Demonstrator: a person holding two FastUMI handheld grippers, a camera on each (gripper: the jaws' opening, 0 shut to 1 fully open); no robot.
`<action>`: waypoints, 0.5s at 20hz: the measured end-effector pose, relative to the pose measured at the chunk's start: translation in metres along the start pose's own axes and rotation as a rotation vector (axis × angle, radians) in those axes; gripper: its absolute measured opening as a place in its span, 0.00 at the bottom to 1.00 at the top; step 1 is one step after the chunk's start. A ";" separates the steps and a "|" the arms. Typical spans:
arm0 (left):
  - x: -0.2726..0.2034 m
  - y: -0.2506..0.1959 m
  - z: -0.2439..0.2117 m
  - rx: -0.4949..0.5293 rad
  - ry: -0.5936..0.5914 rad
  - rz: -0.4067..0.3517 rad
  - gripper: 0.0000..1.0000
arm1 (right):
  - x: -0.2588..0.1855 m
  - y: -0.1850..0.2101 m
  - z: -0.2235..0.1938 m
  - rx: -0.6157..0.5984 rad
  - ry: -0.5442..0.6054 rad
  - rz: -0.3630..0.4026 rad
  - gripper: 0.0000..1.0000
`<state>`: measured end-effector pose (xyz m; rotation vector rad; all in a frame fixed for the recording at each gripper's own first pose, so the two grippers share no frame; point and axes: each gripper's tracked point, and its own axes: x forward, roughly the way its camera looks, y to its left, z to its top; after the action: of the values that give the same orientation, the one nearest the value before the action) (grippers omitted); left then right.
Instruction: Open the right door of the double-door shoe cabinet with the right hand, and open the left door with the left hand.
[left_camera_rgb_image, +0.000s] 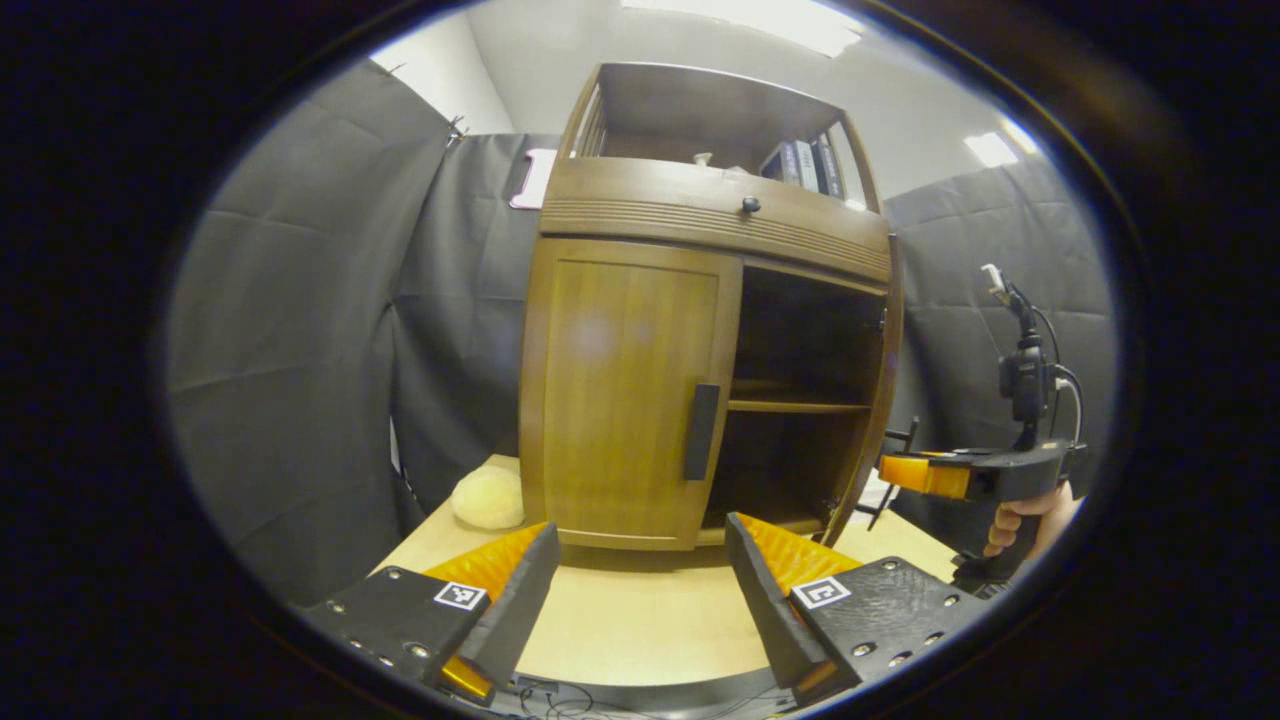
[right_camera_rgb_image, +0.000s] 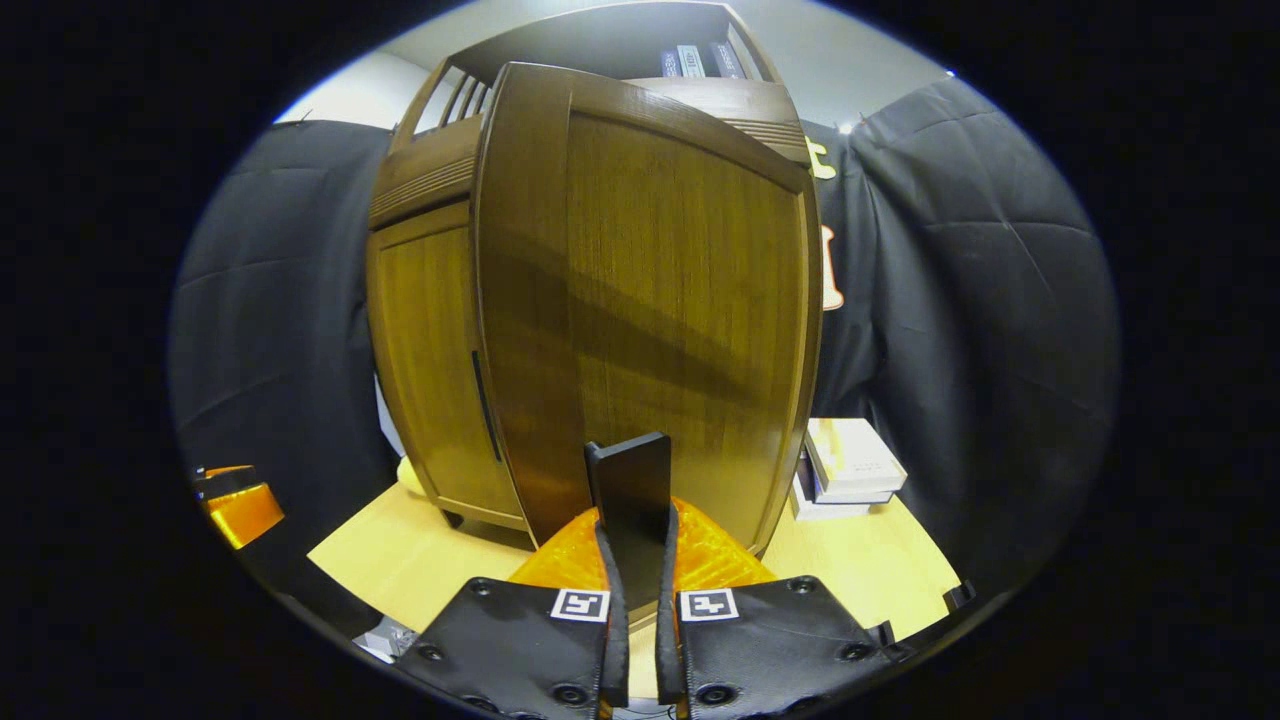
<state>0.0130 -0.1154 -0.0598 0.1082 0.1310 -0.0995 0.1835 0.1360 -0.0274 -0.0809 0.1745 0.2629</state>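
The wooden shoe cabinet stands on a pale table. Its left door is shut, with a dark vertical handle. My left gripper is open, a short way in front of that door and touching nothing. The right door is swung out, baring dark shelves. In the right gripper view its dark handle stands between the fingers of my right gripper, which is shut on it. The left gripper view shows a hand holding the right gripper at the open door's edge.
A pale round soft thing lies on the table by the cabinet's left foot. White boxes are stacked to the right of the cabinet. Above the doors are a drawer with a knob and books.
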 end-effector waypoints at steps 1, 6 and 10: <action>-0.003 -0.012 0.000 -0.013 0.004 0.016 0.94 | 0.000 0.001 0.002 0.003 0.000 0.021 0.09; -0.027 -0.075 -0.007 -0.012 0.018 0.045 0.95 | -0.002 0.000 0.007 0.004 -0.007 0.078 0.12; -0.059 -0.110 -0.008 0.015 0.013 0.080 0.94 | -0.004 -0.003 0.006 0.001 -0.009 0.133 0.08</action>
<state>-0.0576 -0.2185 -0.0705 0.1289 0.1392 -0.0194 0.1812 0.1330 -0.0206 -0.0670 0.1714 0.3961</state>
